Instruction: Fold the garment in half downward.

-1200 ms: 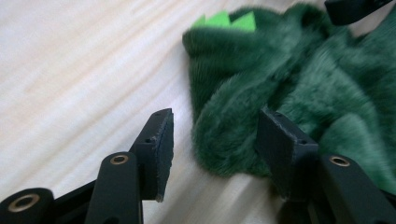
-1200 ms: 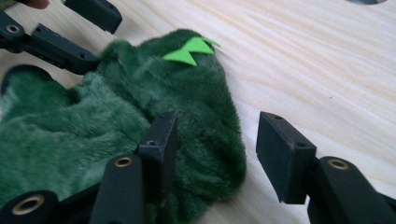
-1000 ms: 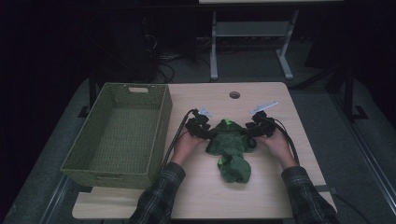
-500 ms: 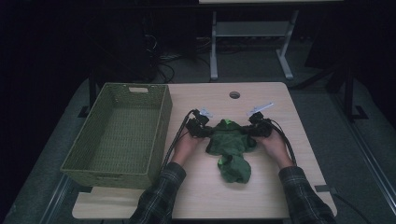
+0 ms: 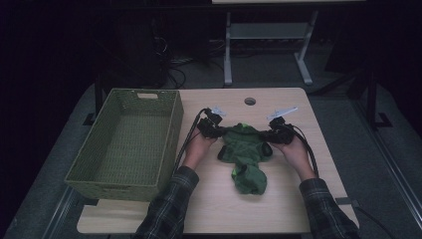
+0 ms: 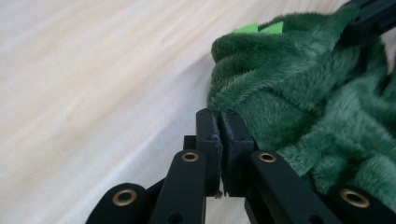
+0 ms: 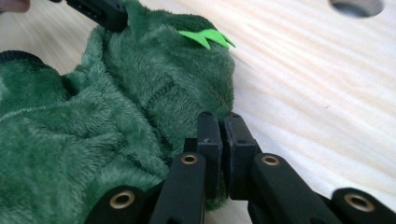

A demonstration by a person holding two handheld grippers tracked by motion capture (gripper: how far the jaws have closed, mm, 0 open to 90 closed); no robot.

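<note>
- Well, we start with the bench: the green plush garment lies rumpled near its middle, upper part spread between our two hands, lower part bunched toward us. If we lift unevenly, that hanging lump could drag across the wood and pull the cloth out of a claw.
- The green woven basket stands just beside the garment on our left, with nothing in it that we can see. Should the cloth be bound there, its near wall is the likely snag, since a low carry would catch the trailing end on the rim.
- The garment is thick and springy. Fleece of this kind compresses and then creeps, so a pinch on a thin edge may slide off once weight comes on it.
- The left claw has just been closing and is now clamped on a fold at the garment's edge. Only a little pile sits between the pads, so we judge this hold shallow.
- The right claw has likewise just been closing and grips the opposite edge, near the bright green felt spikes. Pulling the hands too far apart could strip one side free.
</note>
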